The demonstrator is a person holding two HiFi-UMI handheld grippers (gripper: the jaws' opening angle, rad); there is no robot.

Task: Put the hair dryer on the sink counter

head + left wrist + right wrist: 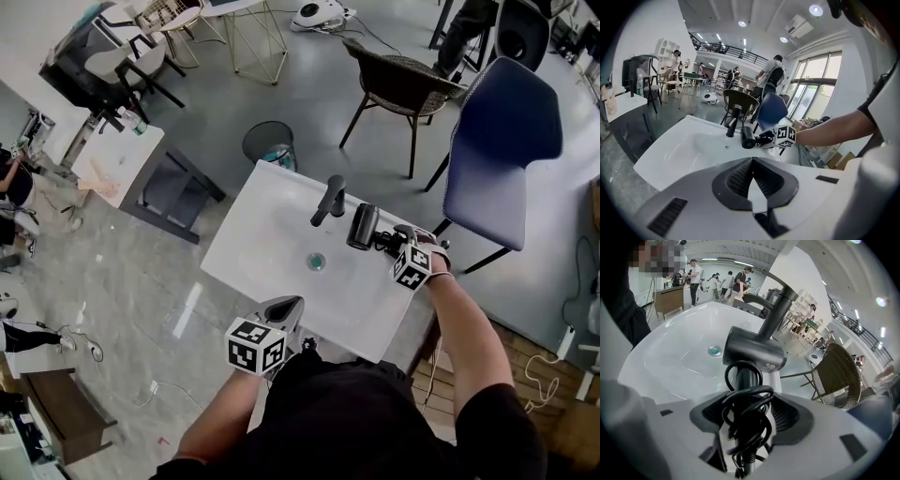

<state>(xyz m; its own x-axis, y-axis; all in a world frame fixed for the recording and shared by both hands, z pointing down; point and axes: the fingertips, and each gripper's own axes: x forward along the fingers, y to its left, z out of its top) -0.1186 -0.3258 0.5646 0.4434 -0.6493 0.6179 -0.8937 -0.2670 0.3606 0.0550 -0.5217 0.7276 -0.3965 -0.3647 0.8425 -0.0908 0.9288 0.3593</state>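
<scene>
Two grippers: my left gripper [284, 309] hangs over the near rim of the sink [246, 274]; my right gripper [387, 242] is at the far right corner, past the bowl.
Left jaws: tips together, nothing between them.
Right jaws: spread wide and clamped on the hair dryer [754, 350], pads against its handle and the cord [745, 413] looped round it.
Hair dryer: dark barrel lies crosswise above the sink's back right ledge, just right of the black faucet [330, 200].
Edges: flat ledge runs narrow to the right of the bowl; the counter drops off just beyond my right hand; a blue chair [502, 150] stands close off that corner.
Open room: bowl is wide, with the drain [317, 262] near its middle; grey floor [141, 300] opens to the left of the sink; a round bin [268, 142] sits just behind the back edge, a wicker chair [398, 84] further back.
Hidden: my torso covers the sink's near right corner in the head view; cord loops and jaws cover the lower end of the handle.
Hard to make out: whether the barrel rests on the ledge or hangs just over it; whether it touches the faucet.
</scene>
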